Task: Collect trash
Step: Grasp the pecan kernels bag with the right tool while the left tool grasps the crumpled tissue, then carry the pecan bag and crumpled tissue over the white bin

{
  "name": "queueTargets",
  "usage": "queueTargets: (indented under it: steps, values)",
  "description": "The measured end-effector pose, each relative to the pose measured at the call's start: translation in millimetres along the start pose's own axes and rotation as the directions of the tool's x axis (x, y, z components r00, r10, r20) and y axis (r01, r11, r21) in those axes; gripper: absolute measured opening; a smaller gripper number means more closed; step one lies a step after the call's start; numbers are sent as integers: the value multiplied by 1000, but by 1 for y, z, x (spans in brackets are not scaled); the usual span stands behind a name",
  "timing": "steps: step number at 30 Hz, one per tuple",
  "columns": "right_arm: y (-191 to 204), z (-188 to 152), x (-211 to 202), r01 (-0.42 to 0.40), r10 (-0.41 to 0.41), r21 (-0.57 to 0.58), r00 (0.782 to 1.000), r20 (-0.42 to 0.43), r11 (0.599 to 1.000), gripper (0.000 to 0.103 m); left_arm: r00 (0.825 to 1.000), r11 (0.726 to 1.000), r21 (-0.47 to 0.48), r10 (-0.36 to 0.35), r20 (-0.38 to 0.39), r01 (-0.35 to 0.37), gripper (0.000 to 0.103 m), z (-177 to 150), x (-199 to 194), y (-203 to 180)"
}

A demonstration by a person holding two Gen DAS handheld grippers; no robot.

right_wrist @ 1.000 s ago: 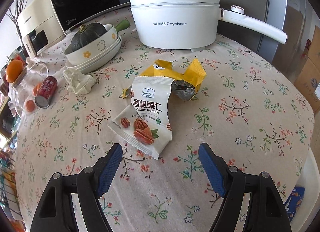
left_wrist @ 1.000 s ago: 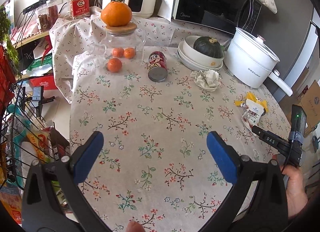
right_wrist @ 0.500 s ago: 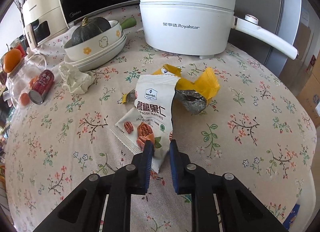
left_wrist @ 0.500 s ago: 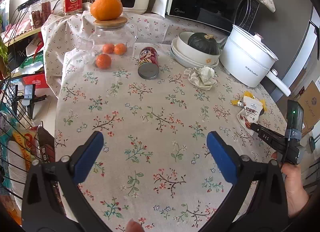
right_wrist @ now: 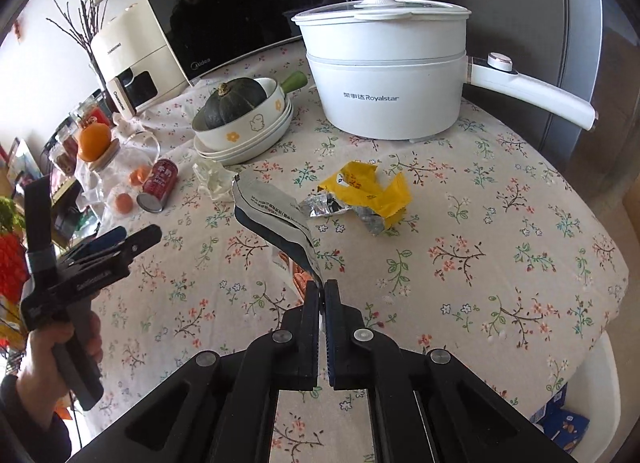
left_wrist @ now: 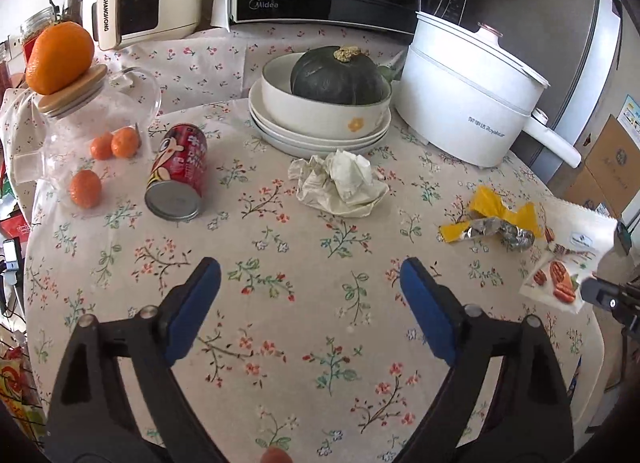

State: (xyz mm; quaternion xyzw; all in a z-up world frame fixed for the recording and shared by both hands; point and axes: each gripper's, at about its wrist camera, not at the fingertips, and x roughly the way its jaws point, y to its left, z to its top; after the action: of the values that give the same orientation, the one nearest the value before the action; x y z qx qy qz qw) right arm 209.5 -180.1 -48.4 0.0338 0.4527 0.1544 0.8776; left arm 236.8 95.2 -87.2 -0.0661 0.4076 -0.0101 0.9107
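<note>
**Pecan packet lifted on the right, left jaws narrowing over bare cloth**

Through the left wrist camera I see my left gripper [left_wrist: 310, 287] above the near middle of the table [left_wrist: 304, 343], its jaws apart and closing with only flowered cloth between them. The crumpled tissue [left_wrist: 340, 183] lies ahead, just in front of the stacked plates [left_wrist: 320, 139]. A red can [left_wrist: 180, 173] lies on its side towards the left edge. The yellow wrapper [left_wrist: 496, 219] sits near the right edge, and the pecan packet [left_wrist: 568, 263] hangs beside it.

Through the right wrist camera my right gripper [right_wrist: 322, 291] is clamped together on a corner of the pecan packet [right_wrist: 276, 219], which stands raised off the cloth. The yellow wrapper [right_wrist: 368, 191] lies just beyond it, in front of the white pot [right_wrist: 384, 87]. My left gripper [right_wrist: 120, 243] shows at the left edge, held in a hand [right_wrist: 60, 347].
</note>
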Motion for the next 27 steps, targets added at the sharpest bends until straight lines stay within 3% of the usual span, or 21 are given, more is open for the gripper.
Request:
queueTargets:
  steps: [4, 11, 15, 19, 27]
  values:
    - [-13, 6, -16, 19, -19, -2, 999, 34, 1000, 3, 999, 997, -57, -48, -10, 47, 68, 20, 30, -6]
    - [-35, 9, -26, 41, -42, 13, 998, 47, 999, 3, 998, 994, -89, -60, 18, 62, 51, 38, 55, -20]
    - [-44, 11, -29, 28, -31, 54, 998, 52, 998, 3, 1000, 998, -56, -27, -11, 27, 19, 39, 64, -27]
    - [-45, 10, -31, 30, -34, 59, 998, 55, 998, 3, 999, 1000, -14, -2, -38, 1, 11, 33, 60, -29]
    - [-46, 6, -45, 14, -20, 83, 998, 65, 996, 3, 996, 999, -39, -30, -84, 27, 9, 13, 24, -18]
